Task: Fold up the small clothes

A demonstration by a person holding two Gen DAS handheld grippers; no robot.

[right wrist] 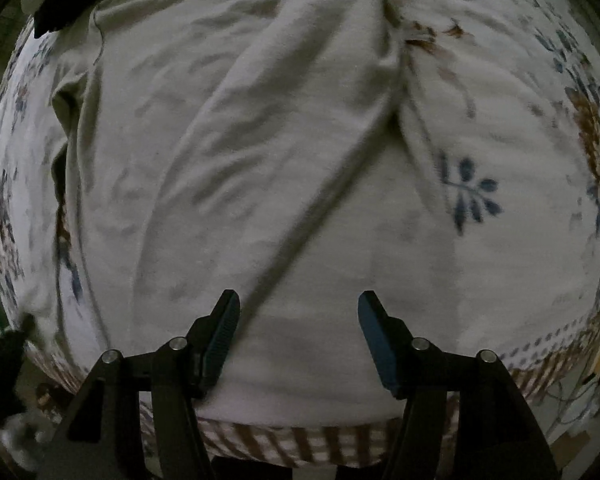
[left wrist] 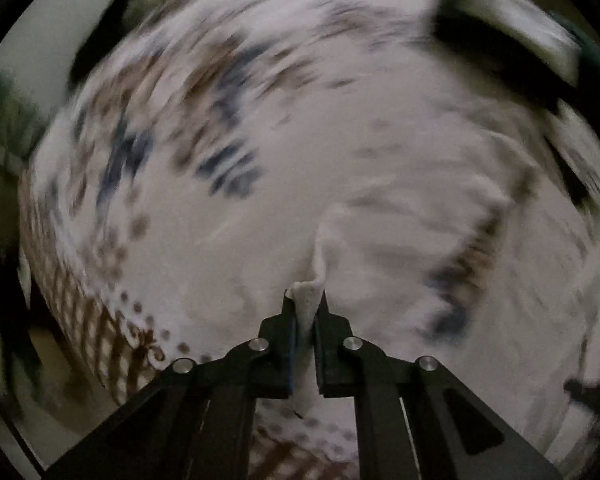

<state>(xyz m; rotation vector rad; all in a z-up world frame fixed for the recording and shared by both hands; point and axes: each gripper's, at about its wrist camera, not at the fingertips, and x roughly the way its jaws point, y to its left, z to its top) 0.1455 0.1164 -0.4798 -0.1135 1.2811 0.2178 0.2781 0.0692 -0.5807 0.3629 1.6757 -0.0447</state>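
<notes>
The left tool (left wrist: 306, 300) pinches a fold of the soft, limp pale garment (right wrist: 228, 152); the right tool (right wrist: 298, 304), wide open, could take the hem ahead of it.

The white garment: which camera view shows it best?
The right wrist view: the white garment lies sharp, with its folds, on the floral cloth, beyond the open right tongs. The left wrist view is blurred, showing only an edge pinched in the left tongs.
</notes>
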